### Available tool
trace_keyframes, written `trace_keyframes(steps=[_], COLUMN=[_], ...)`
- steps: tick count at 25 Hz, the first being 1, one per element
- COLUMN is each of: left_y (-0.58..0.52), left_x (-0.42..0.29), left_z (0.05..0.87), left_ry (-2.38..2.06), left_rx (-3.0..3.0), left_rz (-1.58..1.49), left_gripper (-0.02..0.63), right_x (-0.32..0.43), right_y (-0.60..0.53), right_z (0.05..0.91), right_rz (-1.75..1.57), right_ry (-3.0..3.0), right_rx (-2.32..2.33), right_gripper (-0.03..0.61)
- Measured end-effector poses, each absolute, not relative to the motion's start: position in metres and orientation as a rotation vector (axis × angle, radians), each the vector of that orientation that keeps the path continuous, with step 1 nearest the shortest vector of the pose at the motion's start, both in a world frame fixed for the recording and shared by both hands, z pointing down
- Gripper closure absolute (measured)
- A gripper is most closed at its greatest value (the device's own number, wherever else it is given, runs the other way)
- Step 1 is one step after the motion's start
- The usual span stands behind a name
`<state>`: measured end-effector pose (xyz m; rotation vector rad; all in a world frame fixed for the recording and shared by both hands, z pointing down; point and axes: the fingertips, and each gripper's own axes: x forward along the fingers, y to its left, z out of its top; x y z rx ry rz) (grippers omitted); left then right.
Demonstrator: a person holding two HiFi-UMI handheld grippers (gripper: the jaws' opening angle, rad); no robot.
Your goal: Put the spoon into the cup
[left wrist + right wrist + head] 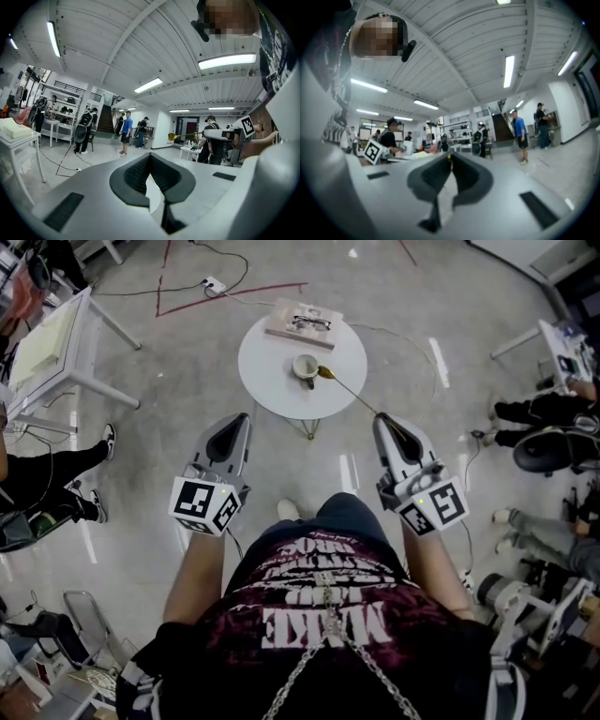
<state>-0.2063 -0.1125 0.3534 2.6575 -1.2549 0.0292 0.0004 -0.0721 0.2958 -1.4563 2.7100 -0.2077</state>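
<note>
A white cup [305,367] stands on the round white table [272,381] ahead of me. My right gripper [380,418] is shut on the handle end of a long gold spoon [349,392]. The spoon's bowl hovers just right of the cup. In the right gripper view the jaws [450,157] are closed, with only a gold speck showing at their tips. My left gripper [244,418] hangs left of the table's near edge, shut and holding nothing. The left gripper view shows its closed jaws [150,155], and the spoon [183,136] sticking out of the right gripper [220,135].
A flat book with a pair of glasses [302,322] lies at the table's far edge. A white table [56,343] stands at the left, and a cable [403,338] runs over the floor. Seated people's legs [66,474] flank both sides.
</note>
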Motion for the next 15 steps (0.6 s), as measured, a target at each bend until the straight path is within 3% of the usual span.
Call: trace_keyframes(steps=[15], left_y=[-0.123], left_x=[-0.216], left_z=[0.355], left_ry=[-1.315], left_rx=[2.644], left_rz=[0.054], left_gripper=[0.584], right_x=[0.007], right_y=[-0.109], right_z=[0.291], right_rz=[-0.193], right_ry=[2.685], right_rx=[-1.419], right_gripper=[0.543])
